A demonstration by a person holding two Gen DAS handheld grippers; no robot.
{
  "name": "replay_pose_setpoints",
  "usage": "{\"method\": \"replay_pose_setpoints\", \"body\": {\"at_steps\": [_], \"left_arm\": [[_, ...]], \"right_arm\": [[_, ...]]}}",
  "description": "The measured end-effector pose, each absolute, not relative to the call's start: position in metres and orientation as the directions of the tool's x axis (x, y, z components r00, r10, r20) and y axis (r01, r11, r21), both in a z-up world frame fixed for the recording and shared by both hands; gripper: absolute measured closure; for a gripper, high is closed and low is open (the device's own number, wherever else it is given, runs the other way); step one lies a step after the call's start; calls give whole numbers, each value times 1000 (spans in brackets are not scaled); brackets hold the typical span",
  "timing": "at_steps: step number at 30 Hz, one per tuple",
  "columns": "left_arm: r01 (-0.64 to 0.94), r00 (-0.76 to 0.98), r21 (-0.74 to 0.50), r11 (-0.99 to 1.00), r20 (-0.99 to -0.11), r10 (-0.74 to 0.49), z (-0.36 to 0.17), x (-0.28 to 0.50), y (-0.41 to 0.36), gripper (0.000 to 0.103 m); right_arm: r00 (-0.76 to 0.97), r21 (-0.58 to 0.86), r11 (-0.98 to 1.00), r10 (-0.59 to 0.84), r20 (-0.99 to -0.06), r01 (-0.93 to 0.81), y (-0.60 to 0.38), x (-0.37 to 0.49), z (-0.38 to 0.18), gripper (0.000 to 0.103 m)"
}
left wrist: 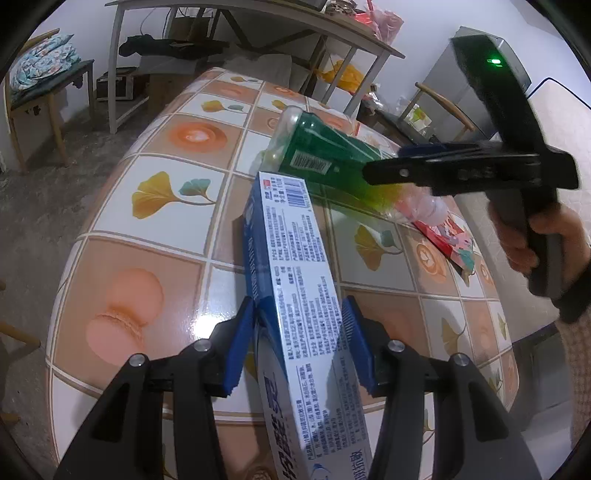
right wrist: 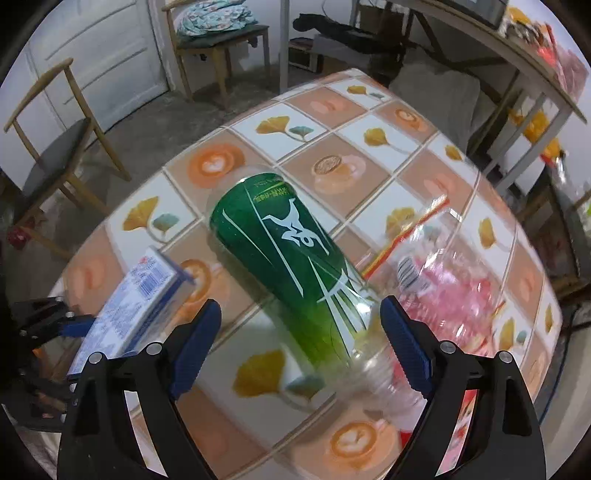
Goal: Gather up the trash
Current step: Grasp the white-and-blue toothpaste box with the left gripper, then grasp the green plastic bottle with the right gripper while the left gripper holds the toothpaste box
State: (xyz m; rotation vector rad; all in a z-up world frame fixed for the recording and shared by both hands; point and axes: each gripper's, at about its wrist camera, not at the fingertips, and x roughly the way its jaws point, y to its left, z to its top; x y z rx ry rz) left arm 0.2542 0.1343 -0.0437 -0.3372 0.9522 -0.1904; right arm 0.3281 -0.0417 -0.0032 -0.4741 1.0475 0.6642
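My left gripper [left wrist: 301, 321] is shut on a long blue and white toothpaste box [left wrist: 295, 280], held slanted above the tiled table [left wrist: 147, 266]. The box also shows in the right wrist view [right wrist: 129, 310]. A clear plastic bottle with a green label [right wrist: 291, 266] lies on the table; in the left wrist view the bottle [left wrist: 325, 155] is beyond the box. My right gripper [right wrist: 301, 339] is open, its blue pads either side of the bottle's neck end without touching it. A crinkled pink and red wrapper [right wrist: 447, 291] lies right of the bottle.
Wooden chairs [right wrist: 62, 158] stand on the concrete floor left of the table. A metal-framed desk [left wrist: 258, 22] with bags stands behind. A red and pink packet [left wrist: 447, 240] lies near the table's right edge. A grey fridge [left wrist: 476, 81] is at the back right.
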Motion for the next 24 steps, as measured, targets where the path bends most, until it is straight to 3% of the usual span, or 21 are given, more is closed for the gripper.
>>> {"method": "replay_pose_setpoints", "body": {"at_steps": [4, 13, 18, 20, 24], "left_arm": [[5, 566, -368, 930, -765, -306, -44, 254, 135, 56], [-5, 560, -365, 931, -772, -299, -44, 255, 134, 56], [-10, 558, -351, 936, -779, -286, -45, 256, 131, 56], [-10, 557, -347, 938, -781, -283, -45, 255, 129, 56], [-11, 554, -350, 937, -782, -286, -45, 256, 130, 56]], "right_arm": [[262, 28, 702, 302, -916, -712, -38, 315, 3, 19], [338, -77, 726, 220, -915, -683, -22, 326, -3, 19], [377, -162, 711, 155, -913, -684, -15, 322, -4, 31], [391, -200, 689, 130, -911, -697, -11, 320, -6, 30], [434, -289, 639, 77, -898, -712, -1, 323, -16, 21]]}}
